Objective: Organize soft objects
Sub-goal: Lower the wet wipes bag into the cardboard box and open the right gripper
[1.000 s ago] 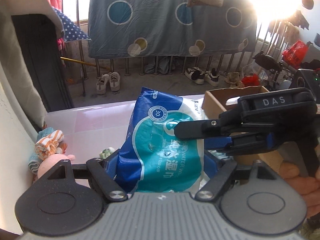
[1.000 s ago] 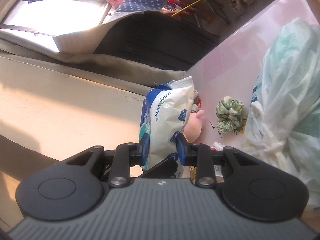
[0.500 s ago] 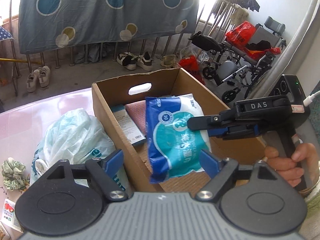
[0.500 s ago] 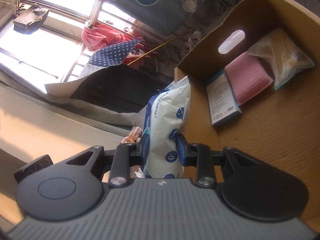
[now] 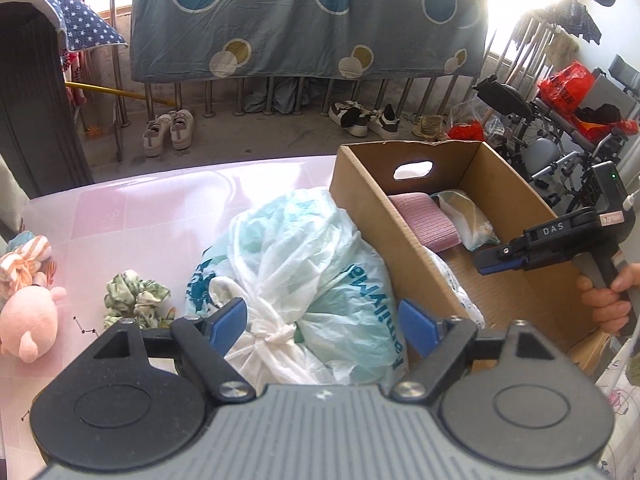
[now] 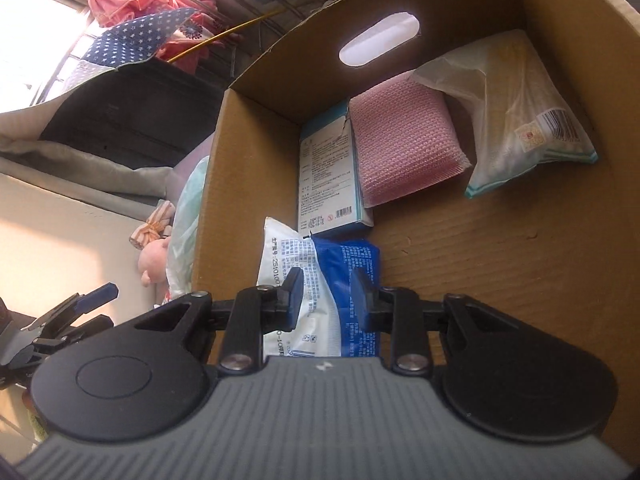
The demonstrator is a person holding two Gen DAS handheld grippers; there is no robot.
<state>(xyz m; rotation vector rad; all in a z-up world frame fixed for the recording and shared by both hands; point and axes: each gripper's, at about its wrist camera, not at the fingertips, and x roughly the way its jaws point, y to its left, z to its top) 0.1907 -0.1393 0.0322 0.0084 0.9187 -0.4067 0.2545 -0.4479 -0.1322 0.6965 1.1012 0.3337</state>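
My right gripper [image 6: 328,294] is inside the cardboard box [image 6: 520,260], low over its floor. It is shut on a blue-and-white wet wipes pack [image 6: 324,264], which lies along the box's left wall. In the left wrist view the right gripper [image 5: 486,262] reaches into the box [image 5: 360,208] from the right, held by a hand [image 5: 604,296]. My left gripper [image 5: 324,322] stands open just above a knotted pale-green and white plastic bag [image 5: 304,264] on the pink table, left of the box. Its pads are apart from the bag.
The box's far end holds a pink knitted cloth [image 6: 404,140], a blue-white carton [image 6: 326,176] and a clear packet [image 6: 520,120]. On the table's left lie a green scrunchie [image 5: 134,300], a pink plush toy [image 5: 28,320] and a striped soft toy [image 5: 24,258].
My right gripper carried the wipes pack from above the table into the box and lowered it to the floor. The left gripper swung from over the box back to over the plastic bag.
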